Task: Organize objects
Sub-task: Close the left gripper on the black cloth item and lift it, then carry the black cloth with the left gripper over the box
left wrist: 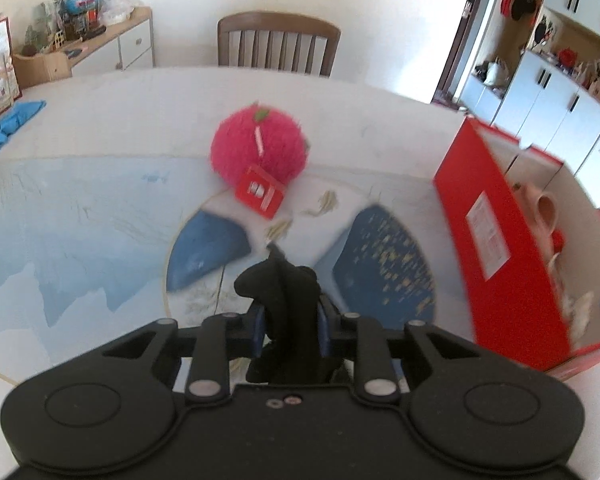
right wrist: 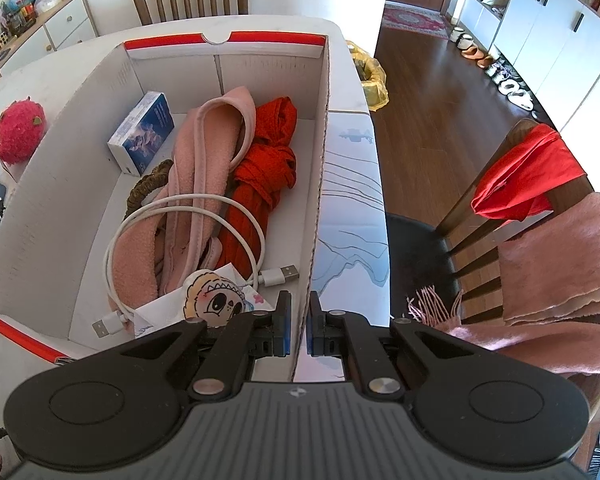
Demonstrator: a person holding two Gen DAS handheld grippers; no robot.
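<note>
The left gripper (left wrist: 291, 312) has its jaws clamped on a black cloth item (left wrist: 290, 300) above the table (left wrist: 100, 120). Ahead, a pink plush ball (left wrist: 258, 145) sits on the table, left of the red box (left wrist: 496, 220). The right gripper (right wrist: 299, 322) pinches the box's near-right wall.

Both views are bright with daylight and bowed by the fisheye lens, with dark vignetted corners. The left wrist view is smeared by motion blur: the pink plush ball (left wrist: 258, 144), the red box (left wrist: 496, 240) at the bench's right edge and the bench (left wrist: 100, 120) print all look soft. The right wrist view is sharp, with crisp detail on the white cable (right wrist: 188, 216). Glare washes out the white wall and the bench's far edge. Shadows are soft and faint.
</note>
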